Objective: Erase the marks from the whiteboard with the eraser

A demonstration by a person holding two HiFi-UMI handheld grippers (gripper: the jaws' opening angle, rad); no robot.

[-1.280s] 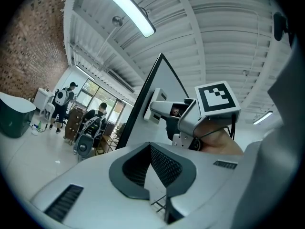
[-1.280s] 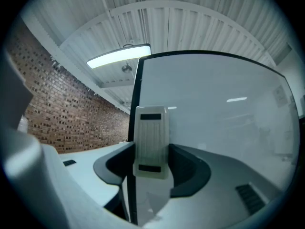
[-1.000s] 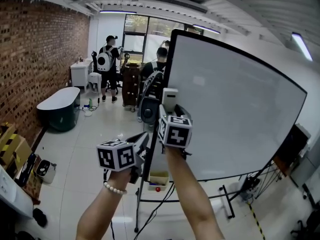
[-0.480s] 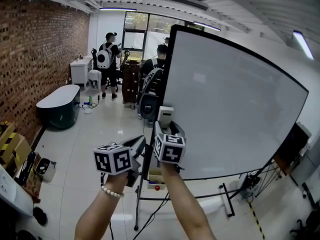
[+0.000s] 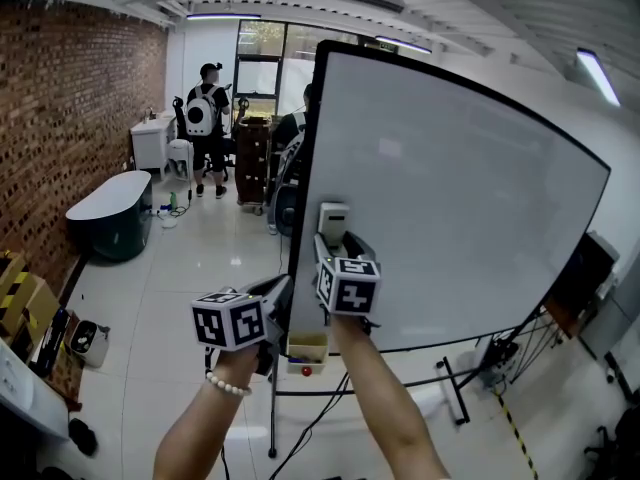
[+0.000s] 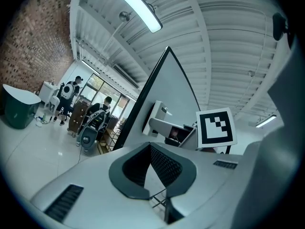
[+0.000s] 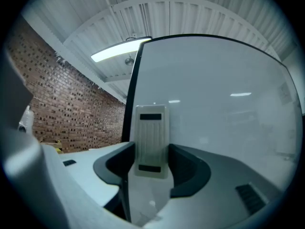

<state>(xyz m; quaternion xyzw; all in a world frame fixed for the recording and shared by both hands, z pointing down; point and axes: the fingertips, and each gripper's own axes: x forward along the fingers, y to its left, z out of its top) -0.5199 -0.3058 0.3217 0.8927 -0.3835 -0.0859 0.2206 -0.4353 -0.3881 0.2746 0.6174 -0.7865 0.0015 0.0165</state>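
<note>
Clamping the eraser (image 7: 151,142) across its two long sides, the right gripper (image 7: 151,152) has it looking flat against the whiteboard (image 5: 450,198), just inside the board's left edge at about mid-height. Left gripper (image 6: 150,147) sits off the board's left edge, jaws pinched together on nothing. Handling guess: the eraser looks like a light, stiff plastic shell with a ribbed back, so a side pinch on its lower half, as now, should hold. The shell is smooth, so it could twist in the jaws if pushed hard. The board face is glossy and wiping should slide easily, but the thin-legged stand (image 5: 455,408) may rock, so keep force moderate. Counts: one eraser, one whiteboard, two grippers, two people (image 5: 205,118) well beyond the board's left edge, one small tray (image 5: 305,350) under the board's lower left corner. Marks on the board: none I can make out, only light reflections.
</note>
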